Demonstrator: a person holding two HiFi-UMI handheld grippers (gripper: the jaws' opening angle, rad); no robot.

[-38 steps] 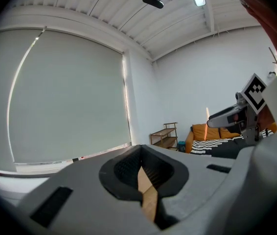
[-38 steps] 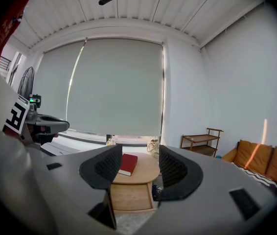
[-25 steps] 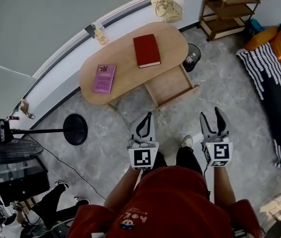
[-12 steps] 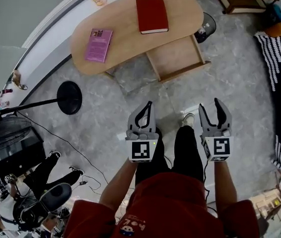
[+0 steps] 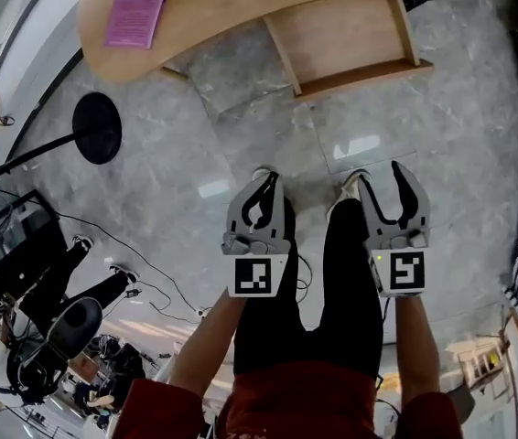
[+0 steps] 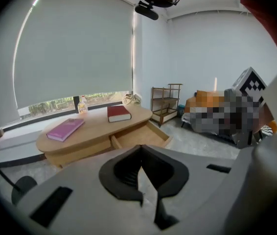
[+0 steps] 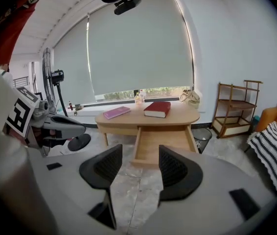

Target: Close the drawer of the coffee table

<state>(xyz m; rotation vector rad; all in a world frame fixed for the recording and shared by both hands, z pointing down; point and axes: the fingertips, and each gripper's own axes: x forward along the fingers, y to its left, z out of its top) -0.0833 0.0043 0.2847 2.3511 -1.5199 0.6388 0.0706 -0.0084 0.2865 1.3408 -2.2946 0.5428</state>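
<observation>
The oval wooden coffee table [image 5: 222, 7] lies along the top of the head view, its drawer [image 5: 346, 39] pulled out toward me and empty. Both grippers hang over the grey floor well short of the drawer, above my legs. My left gripper [image 5: 268, 179] is shut, fingertips touching with nothing between them. My right gripper [image 5: 383, 174] is open and empty. The left gripper view has the left gripper [image 6: 139, 151] before the table [image 6: 94, 126] and drawer [image 6: 141, 137]. From the right gripper view, the right gripper [image 7: 140, 165] faces the drawer [image 7: 162, 146] straight on.
A pink book [image 7: 116, 112] and a red book [image 7: 157, 108] lie on the tabletop. A fan's round black base [image 5: 96, 128] stands left of the table. A wooden shelf [image 7: 237, 109], a dark bin [image 7: 204, 133] and a striped blanket [image 7: 270, 141] are to the right. Another person's legs [image 5: 67, 318] show lower left.
Both grippers have sunk lower toward the floor, side by side. In the head view the table and drawer have slid to the top edge and look larger. Jaw openings look unchanged.
</observation>
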